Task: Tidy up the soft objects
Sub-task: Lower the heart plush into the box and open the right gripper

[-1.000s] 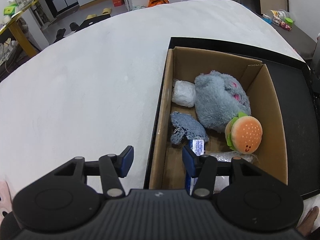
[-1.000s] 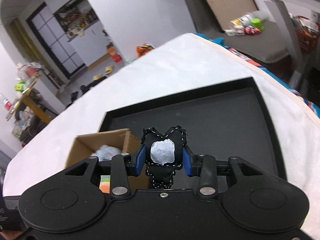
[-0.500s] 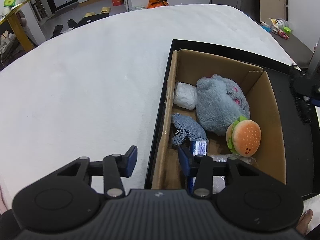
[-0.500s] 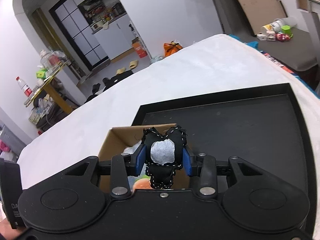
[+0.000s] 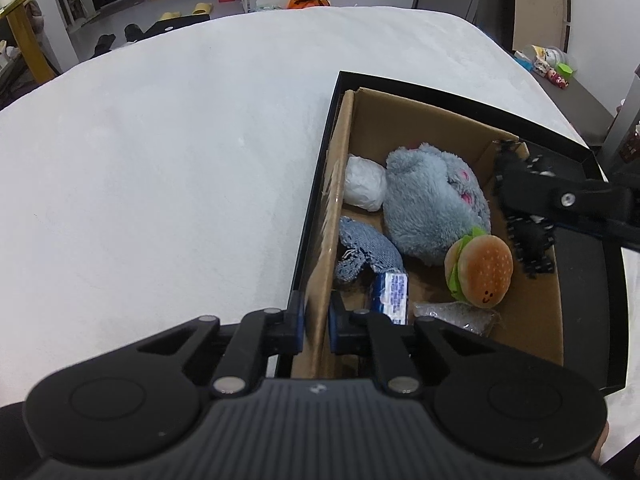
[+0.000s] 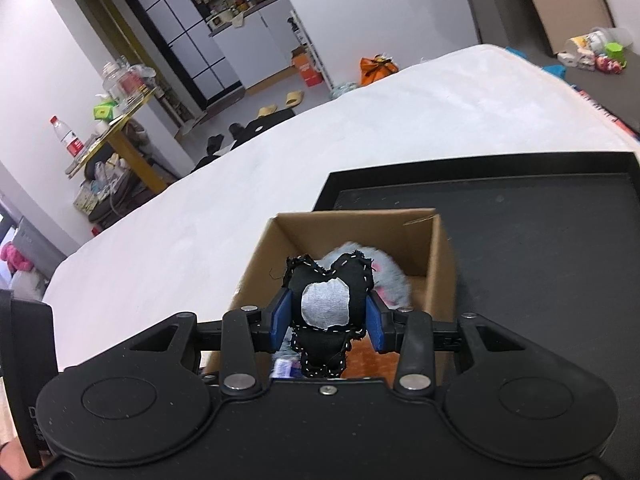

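A cardboard box (image 5: 536,320) stands on a black tray (image 5: 596,280). Inside lie a grey plush (image 5: 432,204), a burger plush (image 5: 480,272), a white bundle (image 5: 364,182), a denim piece (image 5: 368,252), a blue-and-white packet (image 5: 392,294) and a clear bag (image 5: 456,316). My left gripper (image 5: 316,326) is shut on the box's left wall (image 5: 320,280), one pad on each side. My right gripper (image 6: 327,316) is shut on a black stitched heart plush (image 6: 326,312) with a white patch. It hangs over the box (image 6: 260,264). From the left wrist view the heart plush (image 5: 528,240) hovers at the box's right wall.
The tray (image 6: 560,216) rests on a white padded surface (image 5: 160,160). Its right half is bare black. Beyond the surface are a yellow table (image 6: 116,128) with bottles, slippers and an orange bag (image 6: 376,68) on the floor.
My left gripper has shut on the box's left wall. The right gripper has carried the heart plush leftward from over the tray to above the box.
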`<state>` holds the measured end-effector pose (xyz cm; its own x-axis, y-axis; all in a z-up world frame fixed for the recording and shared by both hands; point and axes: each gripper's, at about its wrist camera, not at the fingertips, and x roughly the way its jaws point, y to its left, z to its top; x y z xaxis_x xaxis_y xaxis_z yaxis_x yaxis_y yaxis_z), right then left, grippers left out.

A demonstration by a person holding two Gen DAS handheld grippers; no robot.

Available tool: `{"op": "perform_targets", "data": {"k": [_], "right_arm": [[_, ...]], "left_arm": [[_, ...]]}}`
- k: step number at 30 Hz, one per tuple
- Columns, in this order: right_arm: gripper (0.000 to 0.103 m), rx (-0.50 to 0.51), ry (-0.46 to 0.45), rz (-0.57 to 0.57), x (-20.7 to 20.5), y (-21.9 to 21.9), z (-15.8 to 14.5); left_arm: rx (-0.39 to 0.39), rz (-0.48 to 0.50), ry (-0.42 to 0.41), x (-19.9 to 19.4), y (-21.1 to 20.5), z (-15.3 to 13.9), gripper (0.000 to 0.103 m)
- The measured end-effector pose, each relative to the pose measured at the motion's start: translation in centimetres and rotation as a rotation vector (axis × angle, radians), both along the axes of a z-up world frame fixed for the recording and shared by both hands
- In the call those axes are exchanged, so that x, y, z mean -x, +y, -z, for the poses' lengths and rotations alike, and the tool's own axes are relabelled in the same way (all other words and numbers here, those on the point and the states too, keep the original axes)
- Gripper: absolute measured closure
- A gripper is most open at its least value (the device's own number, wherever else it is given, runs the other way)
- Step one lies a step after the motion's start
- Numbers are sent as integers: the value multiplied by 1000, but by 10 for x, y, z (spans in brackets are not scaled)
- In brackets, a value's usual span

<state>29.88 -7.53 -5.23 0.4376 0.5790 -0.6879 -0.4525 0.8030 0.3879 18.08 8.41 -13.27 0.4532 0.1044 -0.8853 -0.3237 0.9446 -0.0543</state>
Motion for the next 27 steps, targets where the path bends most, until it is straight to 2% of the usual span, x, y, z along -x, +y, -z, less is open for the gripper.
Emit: {"op": "perform_targets", "data": {"k": [8, 13, 16, 27], "right_arm": [[62, -32, 31, -32, 7, 14, -3], [54, -62, 89, -71, 12, 18, -1], [48, -70, 104, -45, 13, 12, -2], [48, -39, 70, 31, 27, -13, -17]], "left_arm": [[4, 6, 10, 2, 0, -2, 92], [20, 2, 16, 6, 1, -4, 92], [29, -2, 14, 11, 1, -5, 92], [30, 4, -19, 25, -2, -26, 88]]}}
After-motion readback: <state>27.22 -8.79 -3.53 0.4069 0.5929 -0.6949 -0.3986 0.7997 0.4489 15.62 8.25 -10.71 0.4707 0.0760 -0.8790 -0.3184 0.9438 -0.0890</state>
